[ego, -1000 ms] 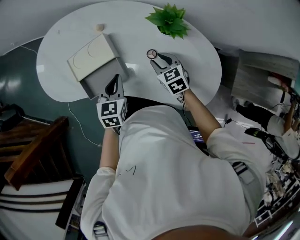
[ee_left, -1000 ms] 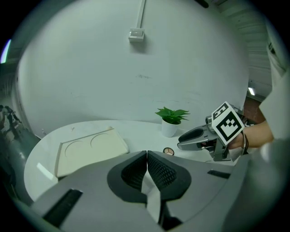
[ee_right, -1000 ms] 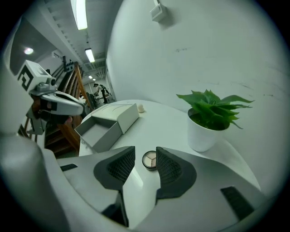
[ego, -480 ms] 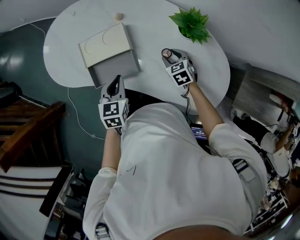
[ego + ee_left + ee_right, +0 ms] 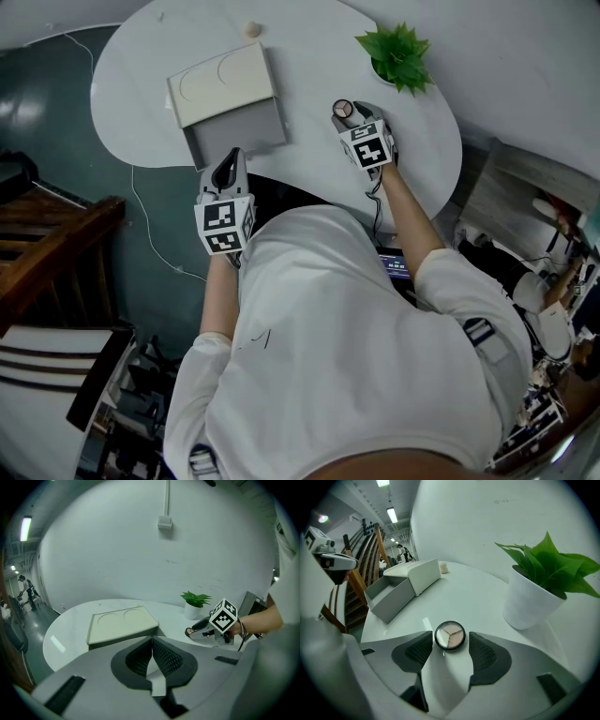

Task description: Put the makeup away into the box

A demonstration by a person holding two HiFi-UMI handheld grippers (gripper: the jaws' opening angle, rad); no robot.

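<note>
**Compact sits in the open right jaws; drawer waits at ten o'clock**

The right gripper [image 5: 450,645] points steeply down at the white table [image 5: 309,70]. Its jaws have just been opening and now stand wide apart. The round eyeshadow compact [image 5: 450,635] lies flat on the table between their tips, at twelve o'clock from the jaw gap. The left pad looks very close to its rim, though I judge that neither pad presses on it; the angle leaves that a little uncertain.

Being round, the compact has no long axis, so the jaws need no turn to suit it; closing straight in should do.

In the right gripper view the open grey drawer [image 5: 388,597] of the cream-lidded box [image 5: 416,575] lies at about ten o'clock from the compact, well apart across bare table. The potted plant [image 5: 536,590] stands near at two o'clock, outside that path.

The left gripper [image 5: 152,649] has its jaws together with nothing between them. In the head view it hangs at six o'clock from the drawer, at the table's near edge, far from the compact. The right hand is plainly the nearer one for the pick.
</note>
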